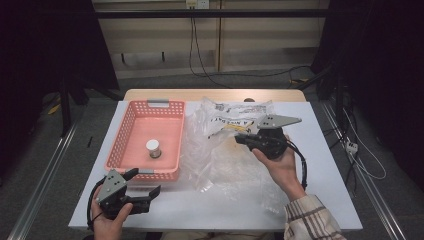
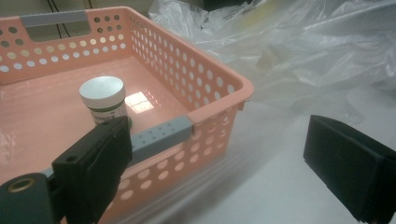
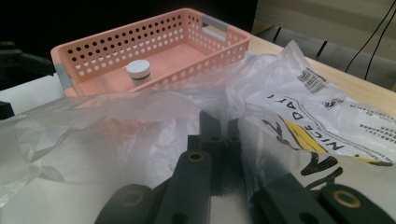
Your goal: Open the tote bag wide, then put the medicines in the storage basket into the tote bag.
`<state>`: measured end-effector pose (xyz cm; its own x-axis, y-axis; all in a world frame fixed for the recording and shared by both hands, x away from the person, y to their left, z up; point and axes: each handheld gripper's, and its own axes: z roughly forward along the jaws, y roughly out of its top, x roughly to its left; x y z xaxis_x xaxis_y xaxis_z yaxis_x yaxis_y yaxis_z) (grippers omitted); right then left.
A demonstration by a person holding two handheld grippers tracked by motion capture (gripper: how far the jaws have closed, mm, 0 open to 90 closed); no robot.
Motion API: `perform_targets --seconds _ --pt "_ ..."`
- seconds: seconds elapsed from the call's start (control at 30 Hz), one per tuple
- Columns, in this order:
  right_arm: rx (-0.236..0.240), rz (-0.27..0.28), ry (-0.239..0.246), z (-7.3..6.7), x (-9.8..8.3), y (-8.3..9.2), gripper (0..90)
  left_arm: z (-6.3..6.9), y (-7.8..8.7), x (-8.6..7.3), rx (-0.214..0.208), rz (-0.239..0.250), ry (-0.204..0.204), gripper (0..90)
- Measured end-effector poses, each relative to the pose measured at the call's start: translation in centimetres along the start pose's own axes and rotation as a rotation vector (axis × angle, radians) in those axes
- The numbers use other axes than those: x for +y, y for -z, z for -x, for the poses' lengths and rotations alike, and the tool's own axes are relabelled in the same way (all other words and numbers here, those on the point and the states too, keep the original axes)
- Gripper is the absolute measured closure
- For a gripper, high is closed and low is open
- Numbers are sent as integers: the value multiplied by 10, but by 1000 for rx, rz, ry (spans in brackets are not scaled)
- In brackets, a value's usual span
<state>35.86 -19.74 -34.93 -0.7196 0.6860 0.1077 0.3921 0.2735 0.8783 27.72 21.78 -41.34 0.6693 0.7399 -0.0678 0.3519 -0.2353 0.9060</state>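
A clear plastic bag (image 1: 225, 155) with black and yellow print lies crumpled on the white table, right of a pink perforated basket (image 1: 120, 135). My right gripper (image 1: 240, 139) rests on the bag's printed upper part. In the right gripper view its jaws (image 3: 219, 128) stand pressed together with a fold of the bag (image 3: 140, 121) pinched between them. A small white-lidded jar (image 1: 153, 148) stands upright inside the basket. My left gripper (image 1: 145, 181) hovers open at the basket's near corner, jaws wide apart (image 2: 219, 158), holding nothing. The jar (image 2: 102, 98) stands just beyond its left jaw, past the basket wall (image 2: 210, 107).
The basket has grey handles at both short ends. The white tabletop (image 1: 210, 210) lies bare along its front edge and at the right. A wooden strip (image 1: 215, 94) runs along the far edge. Cables hang and trail on the floor behind and to the right.
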Motion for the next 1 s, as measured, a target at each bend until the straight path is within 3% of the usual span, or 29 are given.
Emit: perform_targets --seconds 0.33,0.5,1.0 --pt "-6 61 -22 8 12 2 900 -2 3 -1 -1 2 11 75" --pt "-14 83 -6 9 14 4 900 -4 3 0 -4 7 9 75" --pt "10 86 -29 14 10 6 900 -7 -1 4 -51 -47 16 62"
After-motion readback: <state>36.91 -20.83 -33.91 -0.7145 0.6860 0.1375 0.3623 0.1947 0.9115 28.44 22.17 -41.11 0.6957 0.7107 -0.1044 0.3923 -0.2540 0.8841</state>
